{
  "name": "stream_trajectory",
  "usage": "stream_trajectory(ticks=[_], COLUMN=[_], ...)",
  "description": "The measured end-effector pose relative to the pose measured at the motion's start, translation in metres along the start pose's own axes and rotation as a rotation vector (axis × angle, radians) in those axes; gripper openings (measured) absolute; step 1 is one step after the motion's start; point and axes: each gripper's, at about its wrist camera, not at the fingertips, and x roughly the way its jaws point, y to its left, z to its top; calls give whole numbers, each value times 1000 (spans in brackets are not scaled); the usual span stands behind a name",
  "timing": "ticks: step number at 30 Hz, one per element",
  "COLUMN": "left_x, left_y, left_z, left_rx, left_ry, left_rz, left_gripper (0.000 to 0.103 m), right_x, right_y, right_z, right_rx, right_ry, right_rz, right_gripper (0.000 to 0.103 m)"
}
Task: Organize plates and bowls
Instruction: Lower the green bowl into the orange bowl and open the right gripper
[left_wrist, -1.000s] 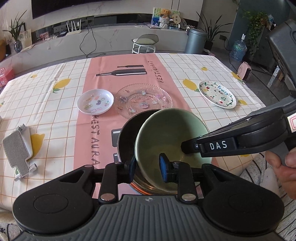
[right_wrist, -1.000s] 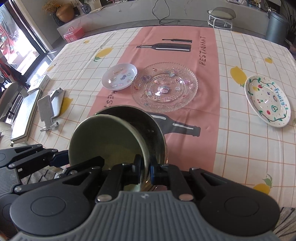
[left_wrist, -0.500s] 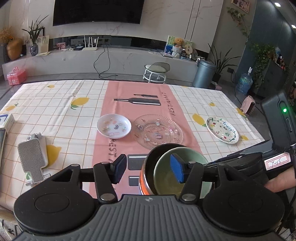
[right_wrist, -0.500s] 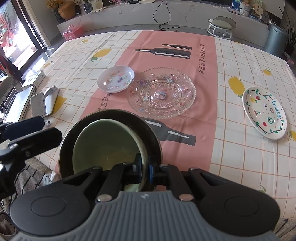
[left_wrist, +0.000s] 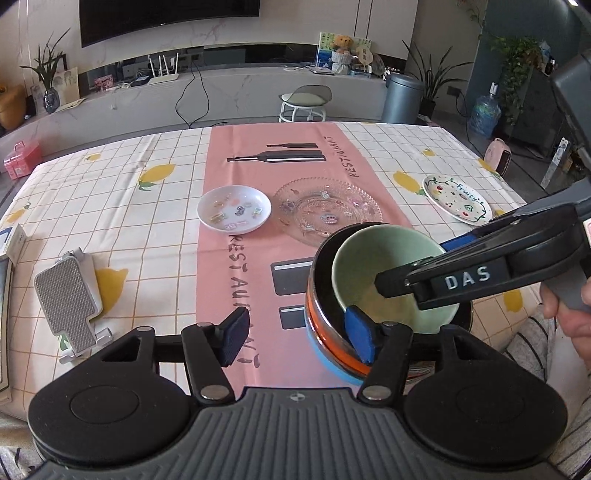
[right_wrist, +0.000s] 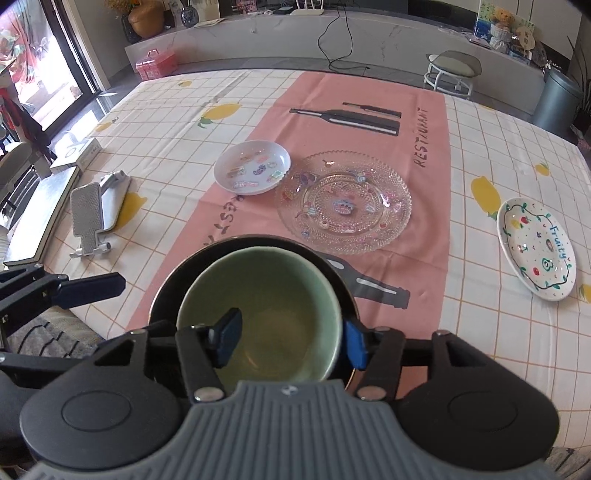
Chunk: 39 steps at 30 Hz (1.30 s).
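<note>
**Green bowl let go into the stack**

Both of my tools have just been opening: a second ago each pinched the green bowl (right_wrist: 258, 314) by its rim and held it tilted; now it sits inside the dark bowl (left_wrist: 325, 258), top of the striped bowl stack (left_wrist: 332, 350) at the near desk (left_wrist: 110, 192) edge. My right tool (right_wrist: 288, 341) stands half wide, one pad inside the green bowl, the other outside its rim, neither pressing as far as I can tell. My left tool (left_wrist: 299, 341) is wide and holds nothing, with its right pad just at the stack's side.

Ahead of both tools lie the small white dish (right_wrist: 253, 168), the glass plate (right_wrist: 343, 201) and, well off to the right, the fruit plate (right_wrist: 535, 249).

The risk, I judge: pulling my right tool away sideways would hook the rim and tip the bowl, or nudge the stack off the edge.
</note>
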Motion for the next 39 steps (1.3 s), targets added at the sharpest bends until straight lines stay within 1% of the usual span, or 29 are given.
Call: stream_trajectory(ticks=[3,6,9,10,14,19,22,25,27,28,30,31,34,36,37,39], left_x=[3,4,6,7,9,8,8,10,11,11,12,13,14,15,16,17], left_y=[5,7,7,8,13,11,12,14,16,17,17,18,19,21,22,22], left_z=[0,-1,-2,-2,-2,-3,-3,-3,-4,-4,-4,-4,-4,-4,-4,-4], left_rx=[-29,-24,-23,-25,-55,-46,-52,-62,-71,-76,-81,-85,-98,-105,-108,-112], left_ry=[11,12,18,20,36,33,36,37,39,41,44,45,48,49,50,50], left_rz=[-24,-30,-37,-40,-65,-65,-72,-82,-88,-89,-89,-88,-91,-92,-93,-92], left_gripper=[72,73,73,73,73,74,74,74,75,75,78,78,78,80,80,81], right_x=[-6,-11,-15,-17,-25,-31,-37,-41,-40,-37,-23,-16,6,20,25,28], right_y=[-5,-12,-16,-18,-21,-16,-20,-26,-28,-27,-26,-26,-29,-26,-25,-19], right_z=[-2,-5,-7,-7,-8,-13,-18,-24,-27,-27,-27,-28,-33,-36,-37,-38], right_rx=[41,106,152,172,262,254,268,299,321,310,268,260,266,239,222,174], right_ry=[-20,-42,-70,-79,-127,-158,-197,-246,-281,-281,-242,-217,-151,-113,-101,-114], right_rz=[21,51,86,100,132,100,87,44,-25,-58,-105,-109,-82,-99,-114,-126], right_gripper=[58,58,64,68,76,76,76,76,76,76,75,75,75,75,77,82])
